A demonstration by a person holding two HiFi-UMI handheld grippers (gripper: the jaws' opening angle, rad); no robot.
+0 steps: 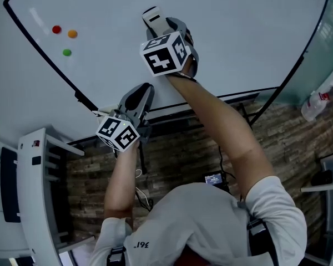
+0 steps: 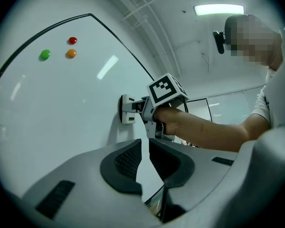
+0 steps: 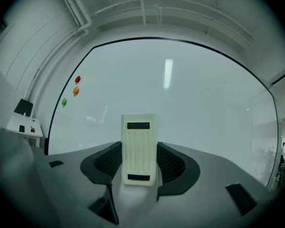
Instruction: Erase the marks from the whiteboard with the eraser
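Two grey two-jaw grippers are raised in front of a large white whiteboard (image 1: 238, 37) with a thin black rim, each held up on one of the person's bare forearms. Higher up, the right gripper (image 1: 162, 27) is clamped on a pale cream rectangular plastic eraser (image 1: 152, 15), and the right gripper view shows that eraser (image 3: 139, 148) standing upright between the dark ribbed pads (image 3: 108, 161), which press on its two long sides. From the left gripper view the eraser (image 2: 127, 109) sits with its face flat against the board surface, roughly at the board's middle height, a soft shadow just beside it. Lower down, the left gripper (image 1: 139, 96) hangs near the board's bottom edge, its jaws drawn almost together with only a thin slit between them and nothing in it; it does not seem to touch the board. Up toward the board's left corner sit three small round magnets, well apart from the eraser: a red magnet (image 1: 56, 29), an orange magnet (image 1: 72, 34) just beside it, and a green magnet (image 1: 66, 52) a little below the pair. Each gripper carries its black-and-white marker cube (image 1: 165, 53) behind the jaws.
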